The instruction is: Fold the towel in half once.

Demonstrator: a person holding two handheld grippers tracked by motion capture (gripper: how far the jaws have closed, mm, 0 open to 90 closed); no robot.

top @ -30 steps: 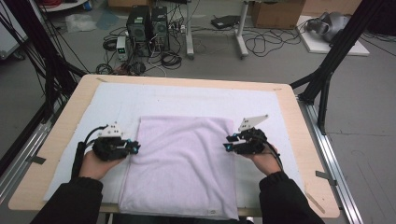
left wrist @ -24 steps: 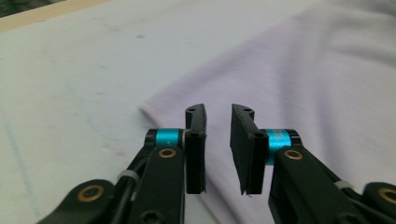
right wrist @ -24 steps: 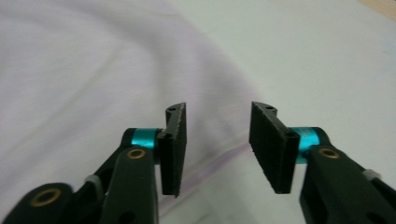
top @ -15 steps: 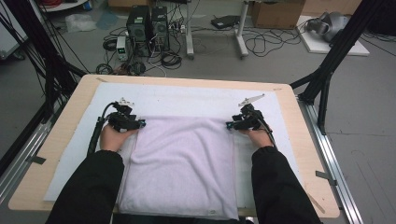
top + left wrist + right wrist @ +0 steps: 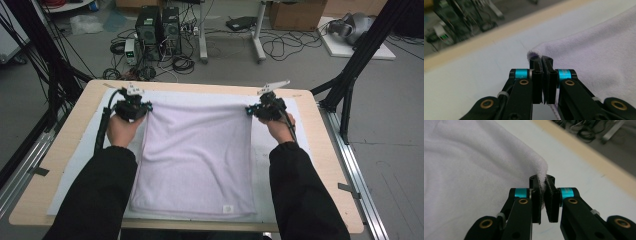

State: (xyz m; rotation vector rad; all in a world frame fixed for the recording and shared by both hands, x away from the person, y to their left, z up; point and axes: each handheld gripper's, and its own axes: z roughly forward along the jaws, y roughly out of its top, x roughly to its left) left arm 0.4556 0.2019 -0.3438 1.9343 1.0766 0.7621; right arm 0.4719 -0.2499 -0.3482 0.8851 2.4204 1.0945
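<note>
On the table (image 5: 75, 150), over a white mat (image 5: 90, 150): one lavender towel (image 5: 195, 155), laid flat, near hem toward the person, small tag at its near right.

Left gripper (image 5: 134, 106): at the towel's far left corner. Jaws have just been closing and now stand pressed together; in the left gripper view the corner's edge (image 5: 534, 53) sits at the tips (image 5: 543, 60), pinched between them as far as the close angle allows one to tell.

Right gripper (image 5: 265, 107): at the far right corner. Jaws likewise just closed; the right gripper view shows a ridge of cloth (image 5: 543, 173) caught between the pads.

Change noted: a second ago both grippers lay alongside the towel's mid-edges, jaws apart; since then both hands have travelled to the far edge and risen slightly, and the far hem is now drawn taut between them.

Reading: both far corners secured. Item appears ready to be lifted and carried toward the near hem for a fold in half.
</note>
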